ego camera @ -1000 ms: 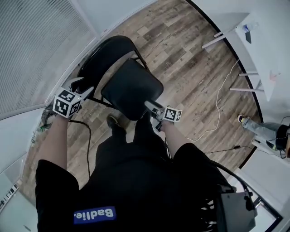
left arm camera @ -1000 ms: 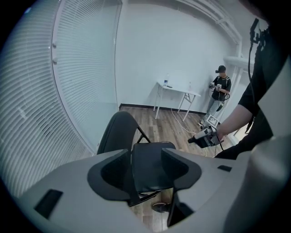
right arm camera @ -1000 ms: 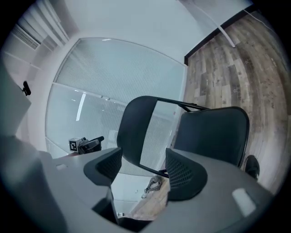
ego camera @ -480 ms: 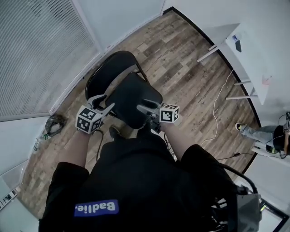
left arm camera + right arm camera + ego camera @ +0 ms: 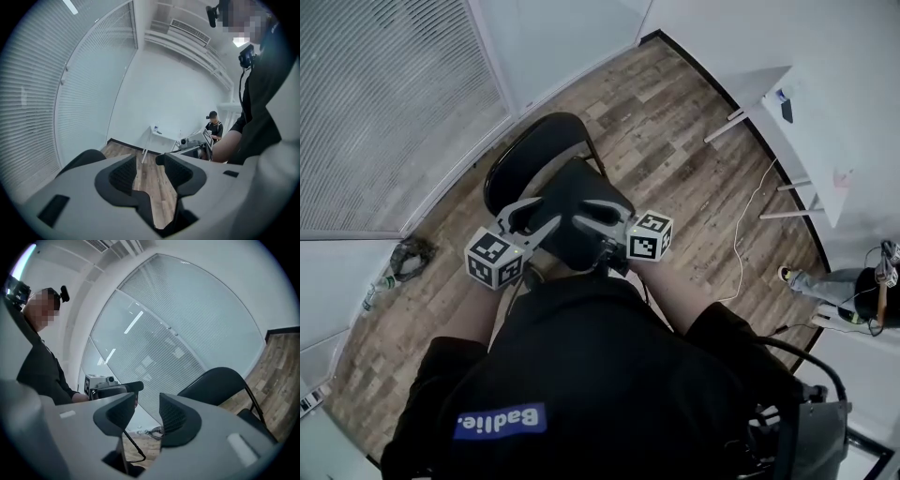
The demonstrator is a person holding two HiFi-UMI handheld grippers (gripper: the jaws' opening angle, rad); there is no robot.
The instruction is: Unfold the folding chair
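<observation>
**Chair unfolded, both grippers empty**

Your folding chair (image 5: 539,150) stands open at the wood floor's (image 5: 675,131) edge by the blinds. Your left gripper (image 5: 534,214) and right gripper (image 5: 592,216) hover over its seat. Both jaws have just been closing but stand apart, with nothing between them.

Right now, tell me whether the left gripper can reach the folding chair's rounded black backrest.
Probably yes. The left gripper, jaws empty and just closing slightly, hangs over the seat beside the backrest, and nothing stands between them.
</observation>
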